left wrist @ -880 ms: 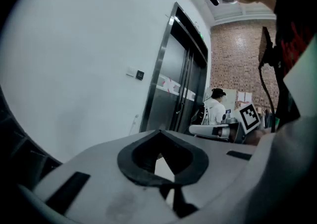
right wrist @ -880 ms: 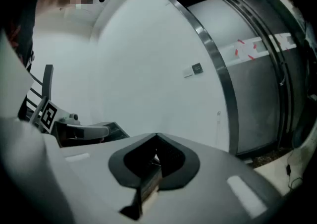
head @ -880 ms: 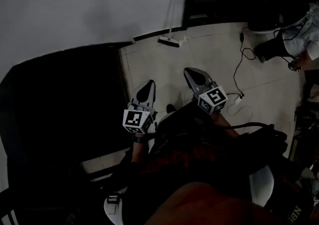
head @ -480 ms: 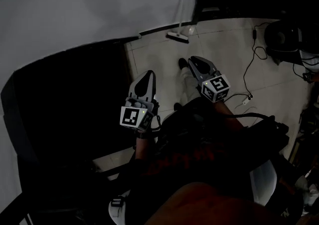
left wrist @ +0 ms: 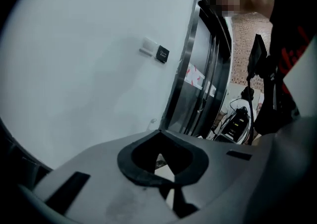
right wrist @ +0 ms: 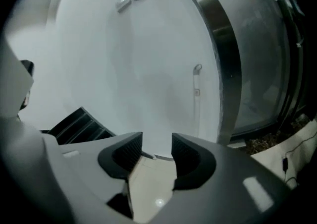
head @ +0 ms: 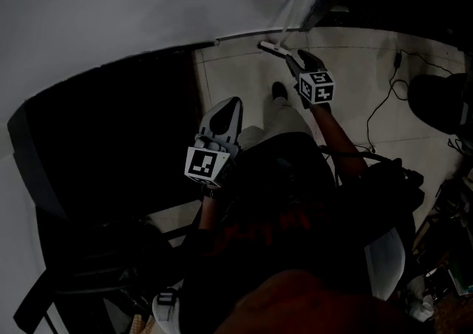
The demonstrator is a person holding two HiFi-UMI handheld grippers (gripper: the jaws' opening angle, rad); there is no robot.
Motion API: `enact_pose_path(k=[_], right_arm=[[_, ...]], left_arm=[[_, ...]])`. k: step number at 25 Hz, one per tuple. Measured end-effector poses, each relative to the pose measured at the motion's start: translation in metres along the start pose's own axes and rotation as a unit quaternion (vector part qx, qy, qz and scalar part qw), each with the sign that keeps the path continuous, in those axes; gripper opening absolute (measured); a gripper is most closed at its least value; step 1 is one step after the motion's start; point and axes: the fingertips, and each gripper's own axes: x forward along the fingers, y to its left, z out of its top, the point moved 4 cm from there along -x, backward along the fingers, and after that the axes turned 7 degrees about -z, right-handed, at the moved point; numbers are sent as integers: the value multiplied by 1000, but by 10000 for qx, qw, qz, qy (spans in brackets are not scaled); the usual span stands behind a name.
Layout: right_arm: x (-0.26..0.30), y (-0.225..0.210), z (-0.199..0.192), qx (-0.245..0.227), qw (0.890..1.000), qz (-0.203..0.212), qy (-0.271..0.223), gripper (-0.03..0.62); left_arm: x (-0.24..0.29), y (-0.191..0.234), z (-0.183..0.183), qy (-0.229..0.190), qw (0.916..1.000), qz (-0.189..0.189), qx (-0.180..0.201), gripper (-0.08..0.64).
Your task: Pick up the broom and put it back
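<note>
The broom leans against the white wall, with its pale handle pointing up and its head on the tiled floor. My right gripper is stretched out just short of the broom head, jaws open and nothing between them. In the right gripper view the handle stands ahead, and the broom head shows far off in the gap of that gripper. My left gripper hangs back near my body. Its jaws meet at the tips, shut and empty.
A dark stepped structure fills the left side. A glass door with a metal frame stands right of the broom. Cables and a dark round object lie on the floor at right. A wall switch sits on the white wall.
I have moved closer to the wall. My right gripper has reached forward, up to the broom head. The left gripper has kept its place near my body.
</note>
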Motion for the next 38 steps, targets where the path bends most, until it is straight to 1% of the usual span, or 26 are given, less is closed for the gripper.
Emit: enact_pose_path(k=[2,3,6,8,10,13,14,15,17,20,22,24,26,28,30,32,35,38], right_arm=[[49,-31,-4,22,9989,-254,391,224],[73,-45,-8,26,9974,-399,603,236],[142,-87,-9,-118,9904,-869,1071,235],[179,-110,2,-224,9867,-1083,1194,235],[208,-123,15,-225,9845,-1218,1239,239],[230,-134,34,-193,9833,-1406,1142,238],[231,-134,40,-282,9827,-1466,1098,199],[232,-132,45,-394,9818,-1523,1060,95],[228,-115,47,-568,9813,-1551,988,88],[202,-76,40,-968,9824,-1445,681,87],[165,-47,41,-1315,9821,-1317,308,86],[116,-16,53,-1509,9812,-1198,-99,86],[62,12,79,-1523,9797,-1176,-569,86],[11,38,114,-1512,9763,-1126,-1059,86],[-33,69,149,-1588,9715,-955,-1480,86],[-73,95,185,-1726,9635,-775,-1893,86],[-122,116,238,-1862,9492,-570,-2473,86],[-153,128,272,-1806,9416,-401,-2813,86]], left_arm=[[5,11,5,135,9999,69,-36,5],[3,16,7,205,9996,132,-107,5],[-1,37,4,236,9991,317,-175,5],[-3,49,2,336,9979,492,-236,5],[-10,59,-2,419,9962,687,-344,5],[-22,69,-12,464,9939,880,-485,5],[-24,72,-12,436,9938,905,-483,5],[-26,76,-9,383,9940,915,-462,5],[-28,84,0,235,9950,892,-385,5],[-24,91,13,144,9966,755,-290,5],[-18,91,25,-29,9981,589,-153,5],[-14,89,38,-212,9989,428,-36,5],[-10,89,47,-360,9990,275,24,5],[-9,87,53,-429,9989,172,-1,5],[-17,83,58,-382,9991,191,-48,5],[-24,76,65,-403,9991,157,16,5],[-22,71,83,-713,9972,-101,177,6],[-12,77,102,-964,9941,-312,379,6]])
